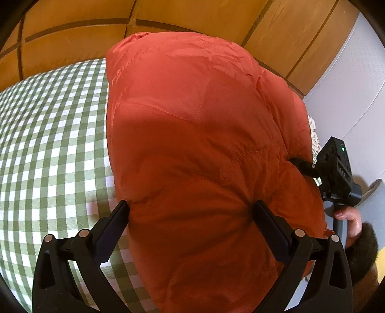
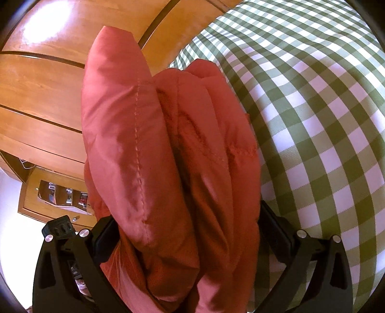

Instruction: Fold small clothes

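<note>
An orange-red puffy jacket [image 1: 197,134] is bunched into a thick folded bundle and held up over the bed. My left gripper [image 1: 192,211] is shut on its near end, and the padding bulges between the two fingers. In the right wrist view the same jacket [image 2: 168,149] shows as several stacked layers, and my right gripper [image 2: 190,228] is shut on them from the other side. The right gripper's black housing [image 1: 336,168] shows at the jacket's right edge, with a hand [image 1: 349,216] on its handle. The jacket's lower part is hidden behind the fingers.
A green-and-white checked bedspread [image 1: 53,144] lies under and to the left of the jacket, also seen as the bedspread [image 2: 312,120]. Wooden panelled furniture [image 1: 192,16] stands behind, with a drawer unit [image 2: 60,192] holding small items. A white wall [image 1: 349,84] is at right.
</note>
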Available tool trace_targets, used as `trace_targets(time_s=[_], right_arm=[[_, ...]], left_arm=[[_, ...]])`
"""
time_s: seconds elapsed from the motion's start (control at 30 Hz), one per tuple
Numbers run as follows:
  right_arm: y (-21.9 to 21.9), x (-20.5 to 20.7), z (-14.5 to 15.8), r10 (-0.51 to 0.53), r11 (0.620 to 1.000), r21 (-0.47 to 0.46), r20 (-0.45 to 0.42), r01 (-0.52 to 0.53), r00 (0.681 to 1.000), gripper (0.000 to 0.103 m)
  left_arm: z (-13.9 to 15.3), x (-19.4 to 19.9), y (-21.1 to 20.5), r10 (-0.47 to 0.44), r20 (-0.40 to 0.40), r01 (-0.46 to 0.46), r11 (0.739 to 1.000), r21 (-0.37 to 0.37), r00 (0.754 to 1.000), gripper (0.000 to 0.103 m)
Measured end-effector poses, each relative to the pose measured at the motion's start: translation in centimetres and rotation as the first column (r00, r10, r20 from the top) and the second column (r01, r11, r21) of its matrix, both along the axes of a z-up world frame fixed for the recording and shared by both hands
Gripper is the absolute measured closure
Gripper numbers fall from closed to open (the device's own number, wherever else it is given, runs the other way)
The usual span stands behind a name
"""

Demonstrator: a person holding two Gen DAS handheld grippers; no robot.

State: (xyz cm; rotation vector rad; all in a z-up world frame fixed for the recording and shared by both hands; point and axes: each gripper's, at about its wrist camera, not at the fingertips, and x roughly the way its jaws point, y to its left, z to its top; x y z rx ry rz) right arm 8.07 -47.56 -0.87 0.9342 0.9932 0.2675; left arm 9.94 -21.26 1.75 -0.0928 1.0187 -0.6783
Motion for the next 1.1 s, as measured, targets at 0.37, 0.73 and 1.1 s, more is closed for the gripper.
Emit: trace_targets(time_s=[0.37,0.73,1.1], right_arm=[[0.0,-0.6,-0.4,0.018,1.000,0.011,0.039,-0.018,0.999,0.002],[1.8,-2.1,0.0,0.085,0.996,-0.041,0.065,-0.082,0.994,0.002],[7.1,-1.6,4.0,0.118,0.963,-0.263,0.242,-0.052,0.963,0.014]], left_arm=[[-2.7,1.5,3.9,-0.027,-0.206,-0.020,0.975,-0.220,0.978,0.003],[-1.6,0.6,2.3,-0.081,-0.129,0.057,0.983,-0.176,0.988,0.010],[2.6,0.8,1.8,-0.034,0.078,0.040,0.997,-0.072,0.996,0.038]])
